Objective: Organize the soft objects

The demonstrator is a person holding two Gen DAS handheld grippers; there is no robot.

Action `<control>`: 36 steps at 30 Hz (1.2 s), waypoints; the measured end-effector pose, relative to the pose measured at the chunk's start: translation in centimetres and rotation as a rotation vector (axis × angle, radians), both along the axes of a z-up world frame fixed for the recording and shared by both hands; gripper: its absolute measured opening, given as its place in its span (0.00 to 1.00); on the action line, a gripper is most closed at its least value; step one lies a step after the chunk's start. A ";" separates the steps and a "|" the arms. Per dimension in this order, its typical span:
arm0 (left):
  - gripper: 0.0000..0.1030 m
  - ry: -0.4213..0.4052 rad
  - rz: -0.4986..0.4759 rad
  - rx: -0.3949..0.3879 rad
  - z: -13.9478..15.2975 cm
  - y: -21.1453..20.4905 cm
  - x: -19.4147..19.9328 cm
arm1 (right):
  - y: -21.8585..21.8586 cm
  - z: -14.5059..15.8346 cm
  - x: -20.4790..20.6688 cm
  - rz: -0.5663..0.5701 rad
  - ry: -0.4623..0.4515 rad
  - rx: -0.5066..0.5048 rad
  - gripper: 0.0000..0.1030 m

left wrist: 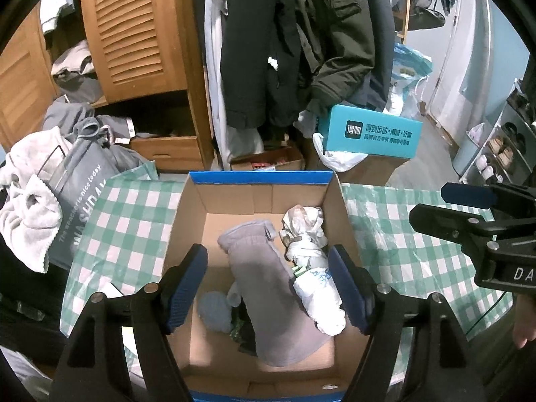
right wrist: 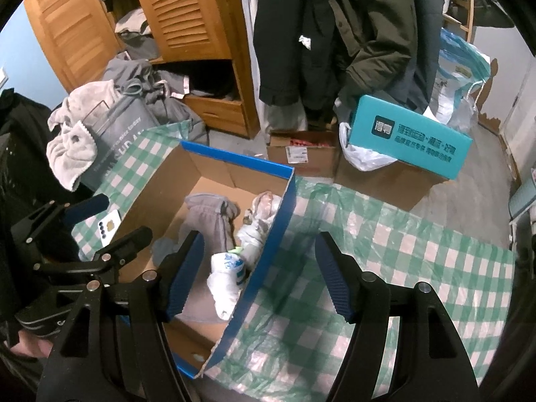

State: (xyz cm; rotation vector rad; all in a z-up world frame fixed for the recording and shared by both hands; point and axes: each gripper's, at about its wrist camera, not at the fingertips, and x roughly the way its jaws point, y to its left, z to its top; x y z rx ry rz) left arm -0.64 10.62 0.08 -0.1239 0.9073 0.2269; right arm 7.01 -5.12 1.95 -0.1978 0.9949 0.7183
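An open cardboard box with a blue rim stands on a checked cloth. Inside lie a long grey knitted piece, a white sock, a crumpled whitish bundle and a small blue-grey ball. My left gripper hovers over the box, jaws open and apart from the grey piece below. My right gripper is open above the box's right wall, nothing pressed between its pads. The grey piece and the sock show in the right wrist view too. Each gripper appears in the other's view.
The green-and-white checked cloth spreads around the box. A grey laundry bag with a pale towel stands at left, and a white phone lies by the box. Behind are a teal box, a wooden wardrobe and hanging coats.
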 end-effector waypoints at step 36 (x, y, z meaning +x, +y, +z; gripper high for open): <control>0.74 0.017 0.000 0.007 0.2 -0.4 0.3 | -0.6 -0.1 -0.1 -0.006 0.004 0.005 0.67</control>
